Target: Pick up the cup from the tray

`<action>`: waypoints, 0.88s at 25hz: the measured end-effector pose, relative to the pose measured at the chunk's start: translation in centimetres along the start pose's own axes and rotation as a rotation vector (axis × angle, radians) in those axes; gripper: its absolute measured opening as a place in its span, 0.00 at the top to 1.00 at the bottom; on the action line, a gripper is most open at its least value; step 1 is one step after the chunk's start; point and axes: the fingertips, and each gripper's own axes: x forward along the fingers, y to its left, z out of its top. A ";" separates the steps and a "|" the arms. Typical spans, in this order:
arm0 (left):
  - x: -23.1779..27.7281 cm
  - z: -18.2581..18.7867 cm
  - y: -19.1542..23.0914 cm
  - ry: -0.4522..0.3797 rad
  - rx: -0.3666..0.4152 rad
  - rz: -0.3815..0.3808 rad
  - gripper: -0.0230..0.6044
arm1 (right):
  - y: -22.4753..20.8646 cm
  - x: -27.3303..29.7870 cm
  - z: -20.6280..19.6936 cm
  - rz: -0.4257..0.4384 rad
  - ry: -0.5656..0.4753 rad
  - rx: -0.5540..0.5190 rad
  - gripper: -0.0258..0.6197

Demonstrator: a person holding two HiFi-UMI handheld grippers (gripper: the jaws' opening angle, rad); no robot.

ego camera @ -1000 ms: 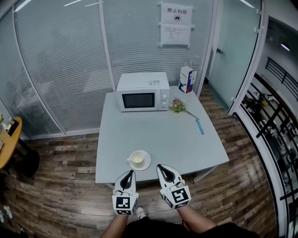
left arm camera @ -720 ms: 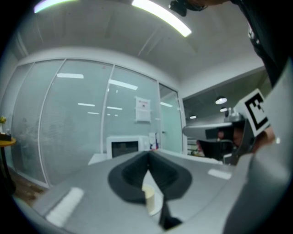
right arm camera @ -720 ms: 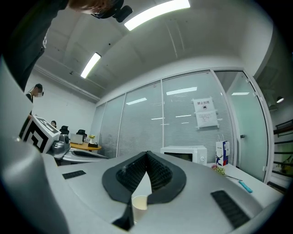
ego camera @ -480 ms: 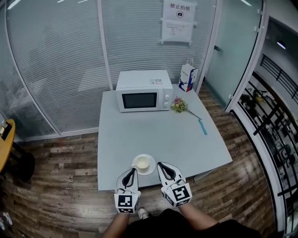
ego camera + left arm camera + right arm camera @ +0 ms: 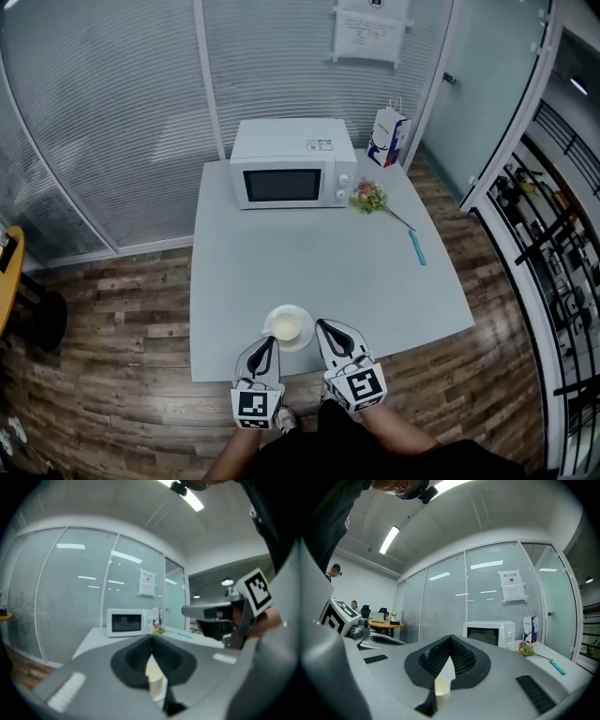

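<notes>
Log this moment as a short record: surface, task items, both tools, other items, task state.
surface: grey table
cup: upright on a white saucer near the table's front edge, not held
left tool: jaws shut, empty, tip at the saucer's near-left rim, contact unclear
right tool: jaws shut, empty, tip beside the saucer's right rim
far end: white microwave, door shut; paper bag; flowers
right side: blue stick, too small to identify
task state: cup not yet picked up
</notes>
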 end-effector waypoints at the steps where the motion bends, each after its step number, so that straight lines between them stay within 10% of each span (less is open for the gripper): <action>1: 0.2 -0.4 -0.1 0.008 -0.006 0.004 0.95 | -0.2 0.2 -0.5 0.006 0.011 0.005 0.98; 10: 2.2 -6.5 -1.1 0.124 -0.071 0.039 0.95 | -1.1 2.4 -4.9 0.074 0.102 0.043 0.98; 22: 5.1 -14.6 -2.9 0.287 -0.150 0.047 0.38 | -1.7 3.1 -9.3 0.123 0.176 0.075 0.98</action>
